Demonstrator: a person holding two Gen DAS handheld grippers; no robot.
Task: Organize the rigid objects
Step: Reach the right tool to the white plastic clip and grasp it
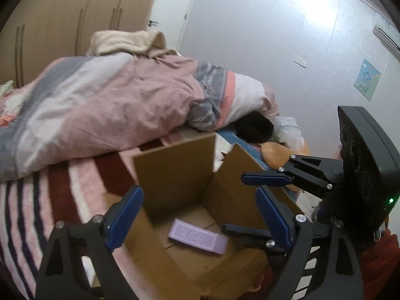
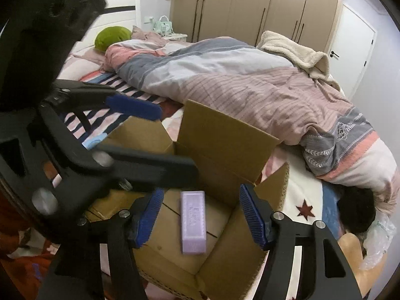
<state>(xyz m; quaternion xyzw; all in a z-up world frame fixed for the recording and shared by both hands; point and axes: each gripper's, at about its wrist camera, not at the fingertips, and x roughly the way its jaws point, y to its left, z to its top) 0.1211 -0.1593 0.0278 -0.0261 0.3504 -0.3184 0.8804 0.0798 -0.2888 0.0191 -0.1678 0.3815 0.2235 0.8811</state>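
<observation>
Both grippers, left gripper (image 1: 200,215) and right gripper (image 2: 200,218), hang empty with jaws apart above the cardboard box (image 2: 225,135), where the lilac block (image 2: 193,225) lies, so fetching another object likely follows.

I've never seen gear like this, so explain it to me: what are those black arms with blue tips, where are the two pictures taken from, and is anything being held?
They are two hand-held grippers, each carrying a camera that looks along its fingers. The left gripper shows in its own view, the right gripper in the other. Both hover, open and empty, over an open brown cardboard box on a bed with striped bedding. A lilac rectangular block lies on the box's floor.
</observation>
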